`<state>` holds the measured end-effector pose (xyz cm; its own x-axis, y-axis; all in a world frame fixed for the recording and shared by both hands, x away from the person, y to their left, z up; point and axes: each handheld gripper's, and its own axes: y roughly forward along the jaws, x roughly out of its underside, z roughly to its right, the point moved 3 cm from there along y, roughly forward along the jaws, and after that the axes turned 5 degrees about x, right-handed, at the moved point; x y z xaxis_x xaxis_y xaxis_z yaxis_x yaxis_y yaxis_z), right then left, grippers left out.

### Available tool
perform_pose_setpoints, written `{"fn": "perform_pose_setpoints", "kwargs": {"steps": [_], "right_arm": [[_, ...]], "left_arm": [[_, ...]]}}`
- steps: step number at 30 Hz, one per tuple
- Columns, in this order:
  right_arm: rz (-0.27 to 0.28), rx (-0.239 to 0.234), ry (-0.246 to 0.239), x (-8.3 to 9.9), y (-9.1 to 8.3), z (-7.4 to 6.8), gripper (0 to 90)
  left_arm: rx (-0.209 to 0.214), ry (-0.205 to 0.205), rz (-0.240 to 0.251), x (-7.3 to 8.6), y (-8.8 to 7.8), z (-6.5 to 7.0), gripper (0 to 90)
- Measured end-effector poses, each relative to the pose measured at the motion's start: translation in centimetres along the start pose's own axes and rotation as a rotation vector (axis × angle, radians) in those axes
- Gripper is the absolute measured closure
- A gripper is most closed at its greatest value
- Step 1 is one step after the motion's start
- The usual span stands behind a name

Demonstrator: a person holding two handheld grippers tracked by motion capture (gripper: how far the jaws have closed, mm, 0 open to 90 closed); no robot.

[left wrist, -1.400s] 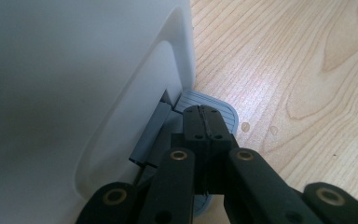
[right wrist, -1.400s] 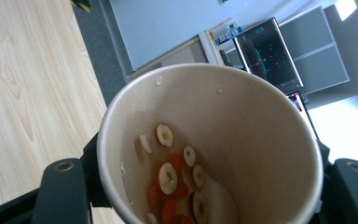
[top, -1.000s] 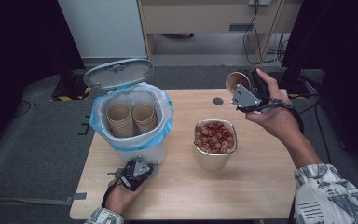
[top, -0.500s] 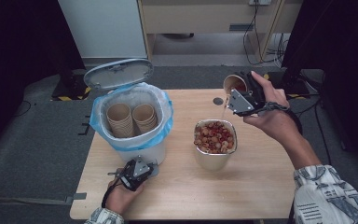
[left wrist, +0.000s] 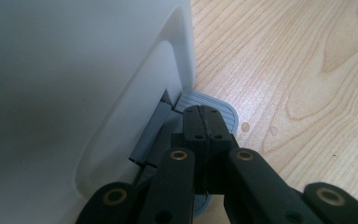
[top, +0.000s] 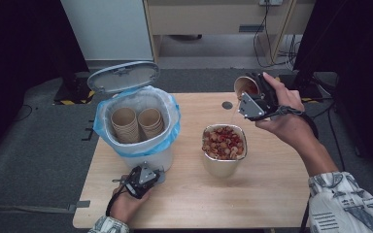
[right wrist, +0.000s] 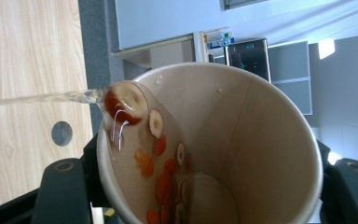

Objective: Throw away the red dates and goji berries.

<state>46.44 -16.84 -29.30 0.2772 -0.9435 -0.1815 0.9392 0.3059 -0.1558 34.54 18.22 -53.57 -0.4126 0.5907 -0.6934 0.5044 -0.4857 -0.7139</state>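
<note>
Fingers of the right gripper (top: 250, 97) grasp one tilted paper cup (top: 246, 86); left gripper (top: 145, 175) fingers clenched; two cup stacks (top: 137, 123) binned.

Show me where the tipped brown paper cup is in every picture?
High view: brown paper cup at upper right, tilted in the right gripper.
Right gripper view: its open mouth faces the camera, liquid streaming out.
Left gripper view: not here.
Shared landmark: the wooden table.
</note>
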Motion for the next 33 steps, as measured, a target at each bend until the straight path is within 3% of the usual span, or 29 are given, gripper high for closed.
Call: {"fn": "perform_pose_setpoints", "kwargs": {"steps": [14, 17, 23, 33], "right_arm": [[-0.009, 0.016, -0.051, -0.11, -0.25, 0.26, 30.6], [-0.011, 0.025, -0.071, -0.16, -0.4, 0.42, 30.7], [-0.024, 0.042, -0.156, -0.41, -0.6, 0.41, 30.8], [-0.025, 0.071, -0.196, -0.83, -0.78, 0.91, 31.1]], "left_arm": [[0.001, -0.002, 0.001, 0.0, -0.01, 0.0, 89.9], [0.001, -0.002, 0.001, 0.0, -0.01, 0.0, 89.9], [0.001, -0.002, 0.001, 0.0, -0.02, 0.0, 89.9], [0.003, -0.002, 0.0, 0.01, -0.04, 0.01, 89.9]]}}
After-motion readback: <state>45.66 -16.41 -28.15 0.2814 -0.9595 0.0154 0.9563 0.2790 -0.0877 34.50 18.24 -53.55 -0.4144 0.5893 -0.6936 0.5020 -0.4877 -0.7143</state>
